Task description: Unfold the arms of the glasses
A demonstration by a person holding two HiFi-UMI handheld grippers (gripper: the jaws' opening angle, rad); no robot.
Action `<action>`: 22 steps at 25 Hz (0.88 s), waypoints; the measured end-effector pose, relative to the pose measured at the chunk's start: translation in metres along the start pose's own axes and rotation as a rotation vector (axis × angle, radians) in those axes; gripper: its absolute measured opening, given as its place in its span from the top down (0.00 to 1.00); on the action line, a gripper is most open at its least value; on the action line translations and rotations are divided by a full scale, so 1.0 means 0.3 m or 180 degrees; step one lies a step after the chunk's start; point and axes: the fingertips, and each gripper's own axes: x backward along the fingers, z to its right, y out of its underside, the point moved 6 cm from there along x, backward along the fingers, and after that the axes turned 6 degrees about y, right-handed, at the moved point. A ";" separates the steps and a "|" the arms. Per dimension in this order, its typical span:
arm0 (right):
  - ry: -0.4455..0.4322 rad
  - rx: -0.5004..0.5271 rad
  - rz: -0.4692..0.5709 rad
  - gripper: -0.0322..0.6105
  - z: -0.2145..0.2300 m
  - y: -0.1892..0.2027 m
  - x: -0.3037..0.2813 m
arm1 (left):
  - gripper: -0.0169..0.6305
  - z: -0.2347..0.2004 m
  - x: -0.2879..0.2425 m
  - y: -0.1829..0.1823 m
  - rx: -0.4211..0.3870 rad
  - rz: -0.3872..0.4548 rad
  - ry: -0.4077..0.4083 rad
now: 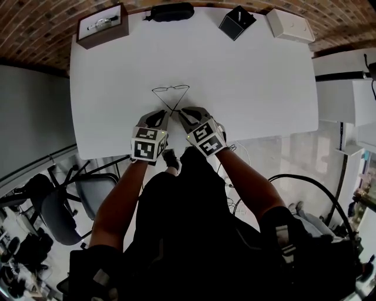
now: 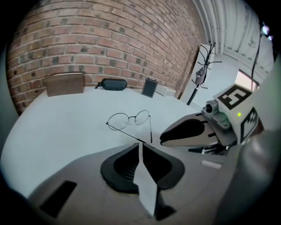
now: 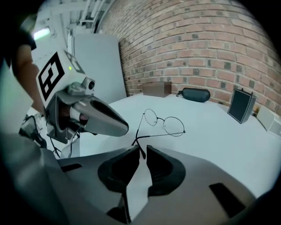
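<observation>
Thin round wire glasses (image 1: 171, 89) lie on the white table (image 1: 252, 88), lenses away from me and both arms running back toward me, meeting in a V. My left gripper (image 1: 166, 113) is shut on the end of the arm from the left hinge; in the left gripper view that arm runs from the glasses (image 2: 128, 119) into the narrow slot between the jaws (image 2: 141, 144). My right gripper (image 1: 181, 111) sits close beside it. In the right gripper view the dark end of an arm lies pinched between its jaws (image 3: 142, 150), below the glasses (image 3: 163, 123).
Along the table's far edge stand a brown box (image 1: 103, 24) with a watch, a black glasses case (image 1: 170, 12), a small black box (image 1: 237, 22) and a white box (image 1: 289, 26). A brick wall rises behind. Office chairs (image 1: 59, 206) stand at the lower left.
</observation>
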 end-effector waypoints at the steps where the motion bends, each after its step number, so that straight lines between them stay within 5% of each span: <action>1: 0.0009 -0.0176 0.0035 0.93 0.007 -0.014 0.003 | 0.92 -0.013 0.007 -0.010 0.0044 0.0050 -0.0062; 5: 0.0121 -0.0798 0.0058 0.91 0.037 -0.047 -0.007 | 0.92 -0.042 -0.004 -0.044 0.0326 0.0195 -0.0143; 7: 0.0164 -0.0996 0.0044 0.77 0.046 -0.056 -0.019 | 0.92 -0.043 -0.016 -0.059 0.0416 0.0236 -0.0134; 12: 0.0254 -0.1216 0.0042 0.76 0.054 -0.068 -0.032 | 0.91 -0.051 -0.027 -0.074 0.0495 0.0267 -0.0216; 17: 0.0257 -0.1419 -0.0020 0.76 0.072 -0.062 -0.060 | 0.78 -0.051 -0.052 -0.073 0.0520 0.0175 -0.0243; 22: 0.0204 -0.1333 -0.0051 0.76 0.083 -0.076 -0.065 | 0.78 -0.061 -0.066 -0.070 0.0562 0.0101 -0.0309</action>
